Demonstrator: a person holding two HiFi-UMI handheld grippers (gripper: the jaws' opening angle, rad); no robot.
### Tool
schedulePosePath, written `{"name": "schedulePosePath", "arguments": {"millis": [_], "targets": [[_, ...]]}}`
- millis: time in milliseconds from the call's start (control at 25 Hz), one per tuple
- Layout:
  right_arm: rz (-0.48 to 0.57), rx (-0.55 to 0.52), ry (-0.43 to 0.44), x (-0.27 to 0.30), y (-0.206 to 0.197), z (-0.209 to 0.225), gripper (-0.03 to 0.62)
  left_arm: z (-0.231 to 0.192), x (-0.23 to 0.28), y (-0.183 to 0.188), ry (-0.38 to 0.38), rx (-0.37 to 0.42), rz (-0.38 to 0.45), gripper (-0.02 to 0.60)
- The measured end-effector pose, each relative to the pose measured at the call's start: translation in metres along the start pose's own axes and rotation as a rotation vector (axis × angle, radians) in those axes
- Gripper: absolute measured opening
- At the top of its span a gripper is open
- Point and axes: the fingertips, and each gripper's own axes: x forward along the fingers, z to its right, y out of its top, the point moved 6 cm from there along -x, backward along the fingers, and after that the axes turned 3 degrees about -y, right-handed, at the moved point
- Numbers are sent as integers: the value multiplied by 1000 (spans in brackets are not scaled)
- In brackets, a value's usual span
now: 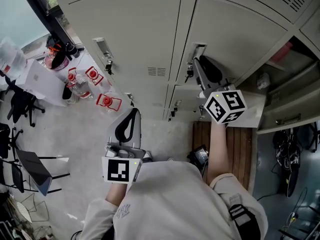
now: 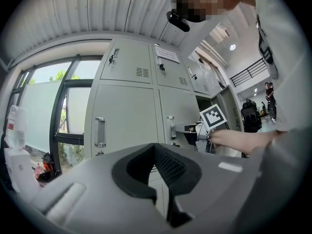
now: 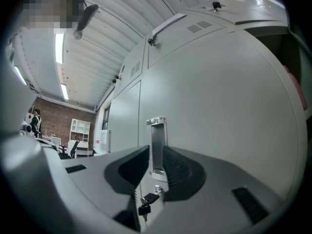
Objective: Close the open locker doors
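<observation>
**Inspector:** Starting at the left, what is the state of the left gripper [image 2: 155,149]?

**Assessor:** Its jaws are pressed together with nothing between them. It hangs low, well apart from the lockers, and only shut fronts lie ahead of it. I judge it idle.

**Inspector:** And the right gripper [image 3: 156,151]?

**Assessor:** Its jaws are pinched on the upright metal handle [image 3: 157,133] of a grey door [image 3: 229,106]. A key [image 3: 144,209] hangs just below the jaws.

**Inspector:** Which step is in hand?

**Assessor:** I judge it to be the closing of that door. The door looks about level with the neighbouring door on the jaws' left. The next move calls for a straight push until it seats. After that the jaws should let go and shift to the open locker [image 1: 287,91], which lies to the right of that gripper.

**Inspector:** Is anything unverified?

**Assessor:** I cannot tell whether the held door is fully seated. The open locker's right side is cut off by the frame, and I cannot place its own door with certainty. A pale panel [image 1: 248,115] beneath the right gripper is partly covered, and I cannot say what it is.
</observation>
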Motion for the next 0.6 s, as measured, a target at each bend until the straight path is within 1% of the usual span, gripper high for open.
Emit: {"name": "schedulePosePath", "arguments": {"millis": [360,600], "targets": [[-9,0,-58,9,-5,9,69,-8,2,-2,-2,-5,1,8],[-18,-6,-85,9,-5,10,67,-13,3,0,-20,1,25,8]]}}
